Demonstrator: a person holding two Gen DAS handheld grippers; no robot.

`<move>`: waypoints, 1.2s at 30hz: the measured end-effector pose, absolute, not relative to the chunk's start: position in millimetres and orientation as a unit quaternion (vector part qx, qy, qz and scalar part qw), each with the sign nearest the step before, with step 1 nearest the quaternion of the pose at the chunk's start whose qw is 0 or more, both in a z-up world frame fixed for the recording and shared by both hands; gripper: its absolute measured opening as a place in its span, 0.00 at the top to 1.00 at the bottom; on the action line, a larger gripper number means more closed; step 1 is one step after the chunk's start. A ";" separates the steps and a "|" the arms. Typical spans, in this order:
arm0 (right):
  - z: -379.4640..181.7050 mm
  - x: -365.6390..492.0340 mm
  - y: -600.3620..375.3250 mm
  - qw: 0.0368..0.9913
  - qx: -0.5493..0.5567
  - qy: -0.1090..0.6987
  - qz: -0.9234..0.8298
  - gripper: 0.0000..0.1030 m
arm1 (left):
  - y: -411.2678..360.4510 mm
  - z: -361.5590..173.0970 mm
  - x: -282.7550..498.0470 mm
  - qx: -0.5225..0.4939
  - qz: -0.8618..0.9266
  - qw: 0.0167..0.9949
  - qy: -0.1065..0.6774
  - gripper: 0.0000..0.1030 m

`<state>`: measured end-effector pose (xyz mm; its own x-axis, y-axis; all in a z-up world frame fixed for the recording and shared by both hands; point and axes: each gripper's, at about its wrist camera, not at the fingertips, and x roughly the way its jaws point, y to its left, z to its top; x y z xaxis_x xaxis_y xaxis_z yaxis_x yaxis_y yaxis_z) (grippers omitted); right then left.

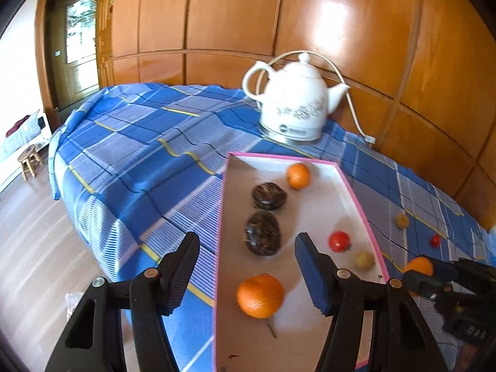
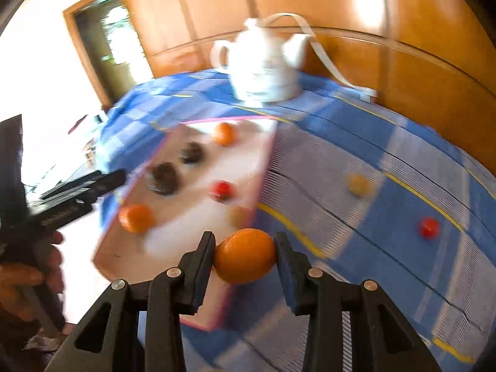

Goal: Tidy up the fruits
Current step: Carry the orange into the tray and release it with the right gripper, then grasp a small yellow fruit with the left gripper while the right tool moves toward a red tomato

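A pink-rimmed white tray (image 1: 310, 161) lies on the blue plaid cloth; it also shows in the right wrist view (image 2: 173, 136). It holds two oranges (image 1: 260, 296) (image 1: 298, 175), two dark brown fruits (image 1: 263, 237) (image 1: 268, 196), a red fruit (image 1: 339, 241) and a small yellow fruit (image 1: 363, 259). My left gripper (image 1: 246, 266) is open and empty above the tray's near end. My right gripper (image 2: 245, 257) is shut on an orange (image 2: 245, 255), held above the tray's right edge; the orange also shows in the left wrist view (image 1: 419, 266). A yellow fruit (image 2: 358, 184) and a red fruit (image 2: 429, 228) lie loose on the cloth.
A white ceramic kettle (image 1: 294, 102) with a cord (image 1: 350, 99) stands behind the tray against the wooden wall panels (image 1: 310, 15). The table edge drops off at the left to a wooden floor (image 1: 31, 248). A small stool (image 1: 29, 159) stands far left.
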<state>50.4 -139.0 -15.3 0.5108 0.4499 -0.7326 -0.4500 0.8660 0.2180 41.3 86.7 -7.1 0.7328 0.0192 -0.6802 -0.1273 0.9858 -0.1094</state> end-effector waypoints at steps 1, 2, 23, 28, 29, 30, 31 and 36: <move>-15.2 52.8 -124.9 0.864 -0.004 0.422 0.274 0.62 | 89.7 -6.9 41.2 -0.076 0.043 0.928 0.363 0.37; -16.4 54.8 -116.1 0.862 -0.010 0.423 0.280 0.62 | 92.4 -6.9 40.8 -0.077 0.045 0.928 0.362 0.37; -22.9 51.7 -115.3 0.881 0.000 0.418 0.220 0.61 | 73.9 -9.6 33.9 -0.060 0.026 0.928 0.367 0.35; -22.5 43.5 -131.9 0.889 -0.001 0.419 0.186 0.61 | 64.7 -9.7 30.9 -0.053 0.015 0.928 0.368 0.35; -22.7 41.7 -135.9 0.890 0.002 0.418 0.180 0.61 | 63.1 -9.6 30.4 -0.052 0.012 0.928 0.368 0.35; -22.8 40.1 -138.7 0.891 0.005 0.418 0.176 0.61 | 61.1 -9.4 29.8 -0.050 0.010 0.929 0.368 0.35; -22.8 38.6 -141.7 0.892 0.007 0.418 0.172 0.61 | 59.6 -9.2 29.4 -0.049 0.008 0.929 0.368 0.34; -22.5 32.2 -157.7 0.898 0.010 0.415 0.146 0.61 | 49.4 -8.2 27.6 -0.036 -0.005 0.929 0.367 0.34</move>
